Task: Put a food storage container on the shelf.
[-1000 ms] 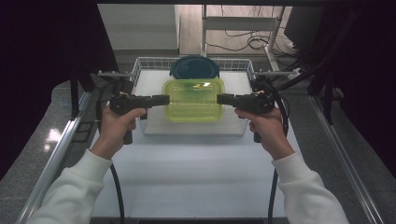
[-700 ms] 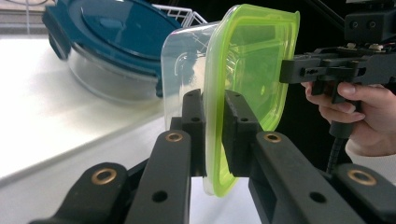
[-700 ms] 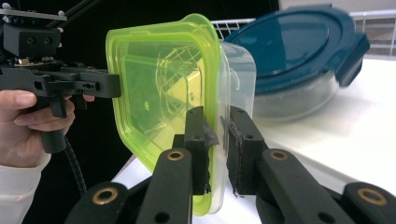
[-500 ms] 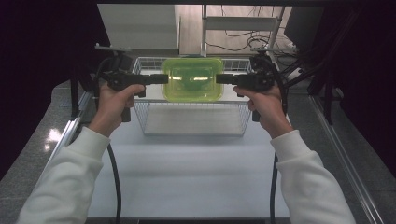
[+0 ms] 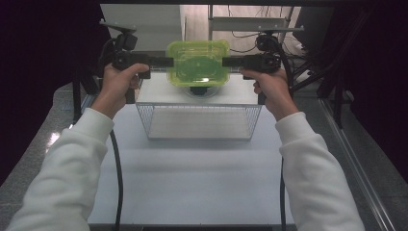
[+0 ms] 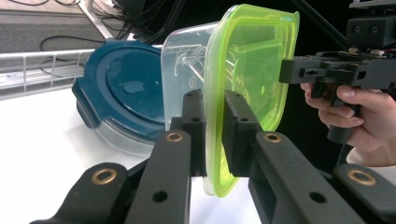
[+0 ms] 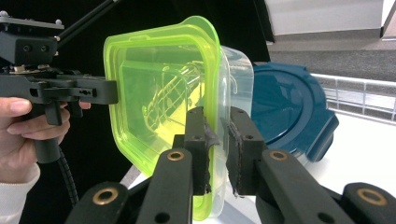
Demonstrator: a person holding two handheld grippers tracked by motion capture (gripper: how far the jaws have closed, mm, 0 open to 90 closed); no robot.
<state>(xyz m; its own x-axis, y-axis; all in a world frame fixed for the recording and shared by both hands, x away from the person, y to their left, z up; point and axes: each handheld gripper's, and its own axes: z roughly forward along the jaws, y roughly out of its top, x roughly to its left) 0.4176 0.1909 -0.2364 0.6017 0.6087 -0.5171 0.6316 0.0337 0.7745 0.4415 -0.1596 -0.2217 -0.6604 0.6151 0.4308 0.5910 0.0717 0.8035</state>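
Both grippers were clamped on one clear container with a lime-green lid (image 5: 197, 62), held in the air at the upper middle of the high view. At the container's left edge, the left gripper (image 5: 169, 61) had its jaws closed on the lid's rim; in the left gripper view the two black pads (image 6: 236, 133) pressed the green rim (image 6: 212, 140) from either side. On the opposite edge, the right gripper (image 5: 226, 61) gripped the same way, and the right gripper view showed its jaws pinching the rim of lid and clear tub (image 7: 236, 84) together. The container sat level between the two hands (image 5: 115, 86), above the far side of a wire basket (image 5: 199, 130) standing on the white table (image 5: 192, 183). A dark blue round lidded container (image 6: 116, 98) rested on the table just behind the lifted one, left of centre in the left gripper view and at the right in the right gripper view (image 7: 289, 112). White sleeves (image 5: 67, 173) entered from the bottom corners of the high view.
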